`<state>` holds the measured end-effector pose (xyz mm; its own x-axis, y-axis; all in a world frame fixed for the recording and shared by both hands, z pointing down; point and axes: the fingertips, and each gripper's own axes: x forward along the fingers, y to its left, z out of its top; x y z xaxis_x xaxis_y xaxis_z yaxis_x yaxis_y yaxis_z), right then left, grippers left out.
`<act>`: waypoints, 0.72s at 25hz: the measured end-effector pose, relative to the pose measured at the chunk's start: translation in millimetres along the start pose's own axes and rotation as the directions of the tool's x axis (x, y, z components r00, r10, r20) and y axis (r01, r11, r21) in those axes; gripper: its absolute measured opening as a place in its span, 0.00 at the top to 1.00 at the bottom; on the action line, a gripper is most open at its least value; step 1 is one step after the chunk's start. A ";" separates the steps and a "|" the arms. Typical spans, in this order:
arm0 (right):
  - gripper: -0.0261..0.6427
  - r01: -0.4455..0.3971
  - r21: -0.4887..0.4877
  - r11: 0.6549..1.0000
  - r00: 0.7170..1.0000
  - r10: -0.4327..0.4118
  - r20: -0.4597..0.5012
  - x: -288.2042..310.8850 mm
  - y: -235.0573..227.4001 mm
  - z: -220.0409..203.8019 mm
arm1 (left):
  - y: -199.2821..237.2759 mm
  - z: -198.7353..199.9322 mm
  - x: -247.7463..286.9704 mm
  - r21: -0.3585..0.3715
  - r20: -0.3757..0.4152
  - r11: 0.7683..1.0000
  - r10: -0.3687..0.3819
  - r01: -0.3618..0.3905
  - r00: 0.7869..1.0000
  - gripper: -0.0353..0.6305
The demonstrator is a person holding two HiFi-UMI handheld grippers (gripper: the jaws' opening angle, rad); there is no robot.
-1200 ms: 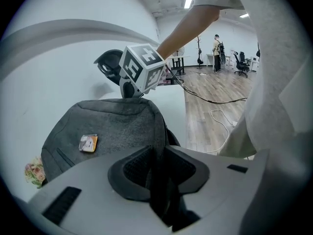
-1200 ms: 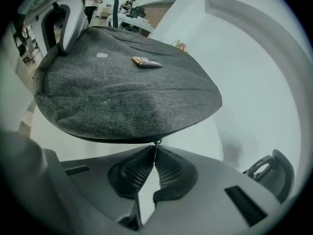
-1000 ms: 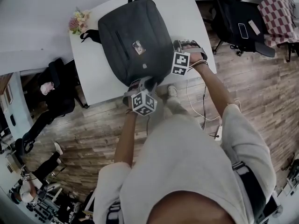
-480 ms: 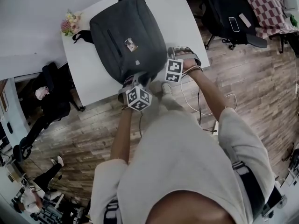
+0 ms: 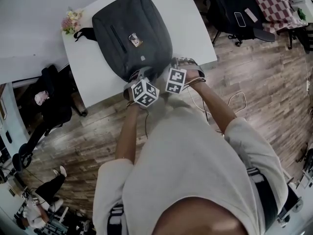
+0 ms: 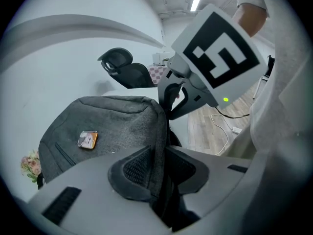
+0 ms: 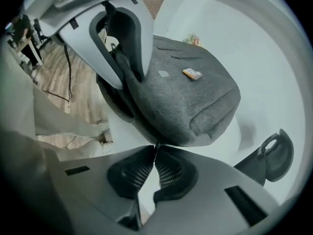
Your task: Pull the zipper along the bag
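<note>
1. Standing at the far left corner of the white bench (image 5: 195, 28), a small bunch of flowers (image 5: 71, 19) is just beside the grey bag (image 5: 129, 33).
2. The bag lies flat on the bench and takes most of its middle. It has a small badge (image 5: 134, 39) on its front, and its near end reaches the bench edge closest to the person.
3. The left claw (image 6: 157, 161) is closed on a fold of the bag's fabric at this near end. Its pads press the cloth from both sides.
4. The right claw (image 7: 155, 153) is just beside the left one, at the bag's near right corner. Its jaws are together and they pinch the thin zipper pull (image 7: 156, 146) at the bag's edge.
5. A black office chair (image 5: 230, 13) stands on the wooden floor (image 5: 264, 82), to the right of the bench.
</note>
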<state>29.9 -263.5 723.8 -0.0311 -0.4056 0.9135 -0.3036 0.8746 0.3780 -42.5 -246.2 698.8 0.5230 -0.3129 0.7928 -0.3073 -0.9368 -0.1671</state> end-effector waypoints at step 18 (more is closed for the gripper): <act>0.93 -0.094 0.196 0.976 0.995 0.084 0.060 -14.0 39.8 24.5 | -5.8 -7.4 -38.4 0.043 0.053 0.999 -0.012 0.010 0.999 0.69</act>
<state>-5.1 -229.5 722.3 -0.1134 -0.3463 0.9312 -0.4803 0.8396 0.2537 -66.6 -227.6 673.7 0.5677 -0.3096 0.7628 -0.2676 -0.9457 -0.1846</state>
